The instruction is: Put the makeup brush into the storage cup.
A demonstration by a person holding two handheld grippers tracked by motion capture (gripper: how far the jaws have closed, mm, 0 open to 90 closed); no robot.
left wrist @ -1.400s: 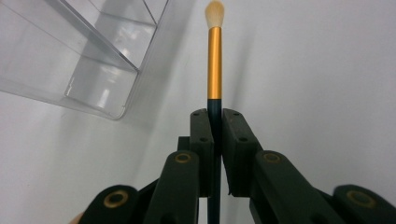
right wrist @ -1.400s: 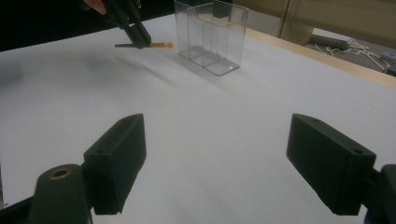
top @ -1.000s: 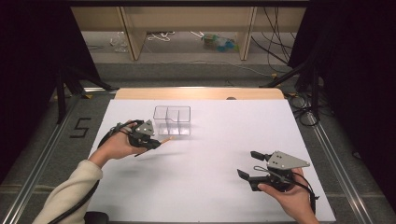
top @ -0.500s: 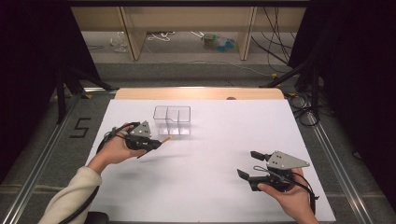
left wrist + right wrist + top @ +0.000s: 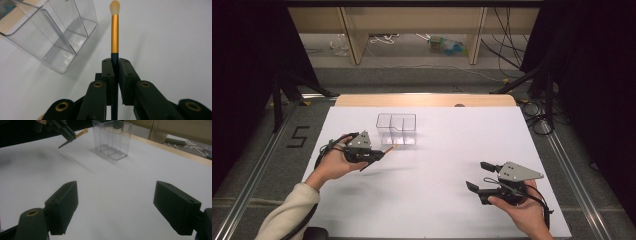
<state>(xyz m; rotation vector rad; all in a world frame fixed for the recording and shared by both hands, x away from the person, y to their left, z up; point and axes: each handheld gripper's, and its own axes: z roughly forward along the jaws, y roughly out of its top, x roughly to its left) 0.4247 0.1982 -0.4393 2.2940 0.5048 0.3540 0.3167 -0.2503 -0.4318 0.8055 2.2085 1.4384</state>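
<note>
My left gripper [image 5: 376, 156] [image 5: 116, 61] is shut on a makeup brush [image 5: 114, 32] with a dark handle, a gold ferrule and a pale tuft. It holds the brush above the white table, tip toward a clear plastic organizer [image 5: 396, 128] [image 5: 53, 35] [image 5: 112, 138] with compartments, and the tip [image 5: 391, 148] stops just short of the box's front wall. The brush [image 5: 79, 133] and the left gripper [image 5: 70, 136] also show far off in the right gripper view. My right gripper [image 5: 477, 176] [image 5: 125, 207] is open near the table's front right, with nothing between its jaws.
The white table surface [image 5: 447, 145] ends at a wooden strip [image 5: 422, 100] along the back. A dark floor with a painted "5" [image 5: 298, 136] lies to the left. Cables and shelving legs [image 5: 357, 40] stand behind the table.
The left hand has shifted slightly with the brush, staying close to the clear organizer. The right hand has not moved.
</note>
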